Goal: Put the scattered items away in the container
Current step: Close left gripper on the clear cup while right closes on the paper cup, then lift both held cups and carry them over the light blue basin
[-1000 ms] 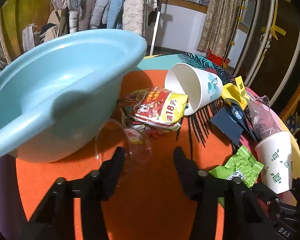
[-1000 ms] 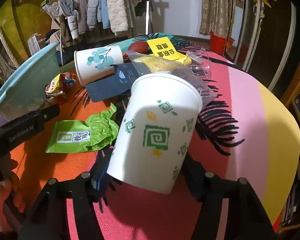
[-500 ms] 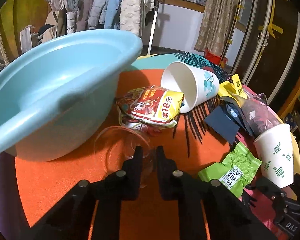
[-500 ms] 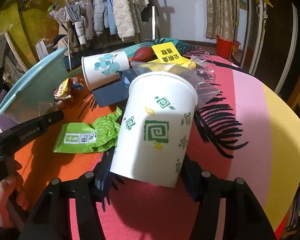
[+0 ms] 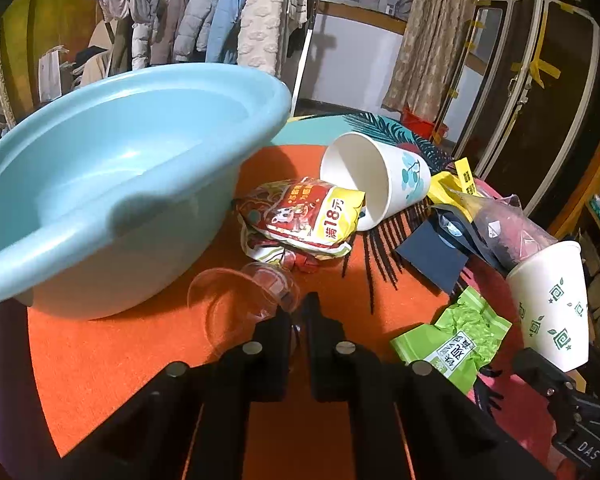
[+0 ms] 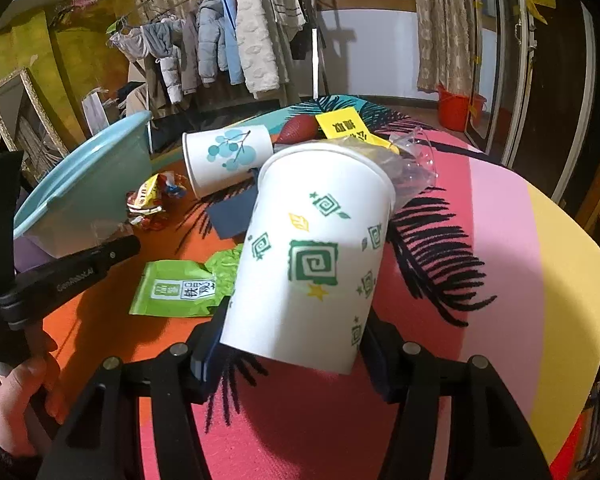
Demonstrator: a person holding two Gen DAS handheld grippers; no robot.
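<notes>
A light blue basin stands at the left of the round table; it also shows in the right wrist view. My left gripper is shut on the wall of a clear plastic cup lying on the orange cloth beside the basin. My right gripper is shut on a white paper cup with green spirals, held tilted above the table; the same cup shows in the left wrist view.
A red snack bag, a tipped white cup with blue leaves, a dark blue card, a green tea packet, yellow paper and a clear bag lie scattered. A clothes rack stands behind.
My left gripper closed on the clear plastic cup's wall and has lifted it slightly. My right gripper has raised the green-spiral paper cup a little.
</notes>
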